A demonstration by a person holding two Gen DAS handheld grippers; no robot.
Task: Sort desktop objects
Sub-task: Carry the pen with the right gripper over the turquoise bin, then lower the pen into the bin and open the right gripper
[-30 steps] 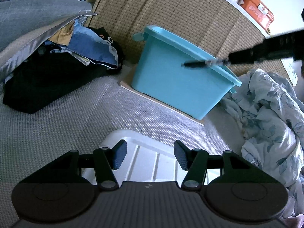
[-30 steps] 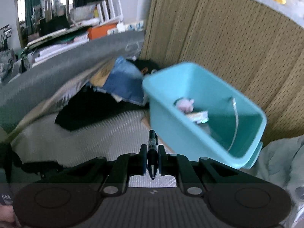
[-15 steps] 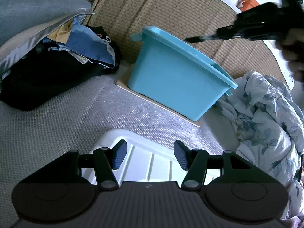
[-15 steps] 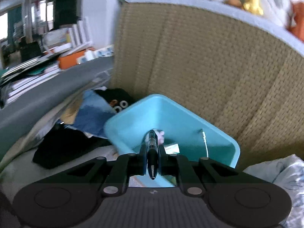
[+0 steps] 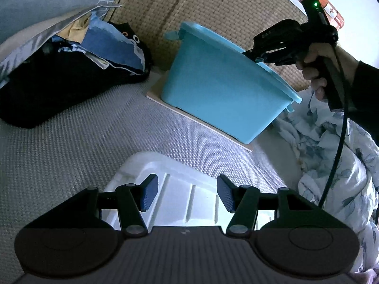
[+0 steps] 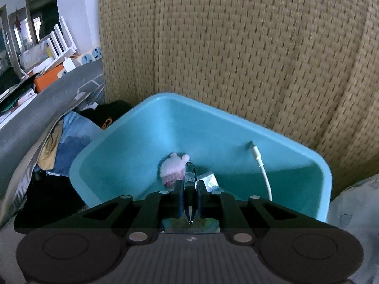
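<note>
A turquoise plastic bin (image 5: 220,87) stands on a thin board against a woven headboard. In the right wrist view the bin (image 6: 132,137) holds a pink plush toy (image 6: 173,168), a white cable (image 6: 263,170) and a small packet (image 6: 209,179). My right gripper (image 6: 189,184) is shut on a black pen (image 6: 190,189) and holds it over the bin's near rim, pointing inward. It also shows in the left wrist view (image 5: 258,56), above the bin's right rim. My left gripper (image 5: 184,194) is open and empty over a white plastic lid (image 5: 180,189).
A pile of dark and blue clothes (image 5: 78,56) lies left of the bin. A floral blanket (image 5: 336,161) lies to the right. The grey woven surface (image 5: 71,146) spreads in front. A cluttered shelf (image 6: 35,56) stands at far left.
My right gripper has carried the pen up and forward from in front of the bin to over its rim. My left gripper has stayed open over the white lid.
</note>
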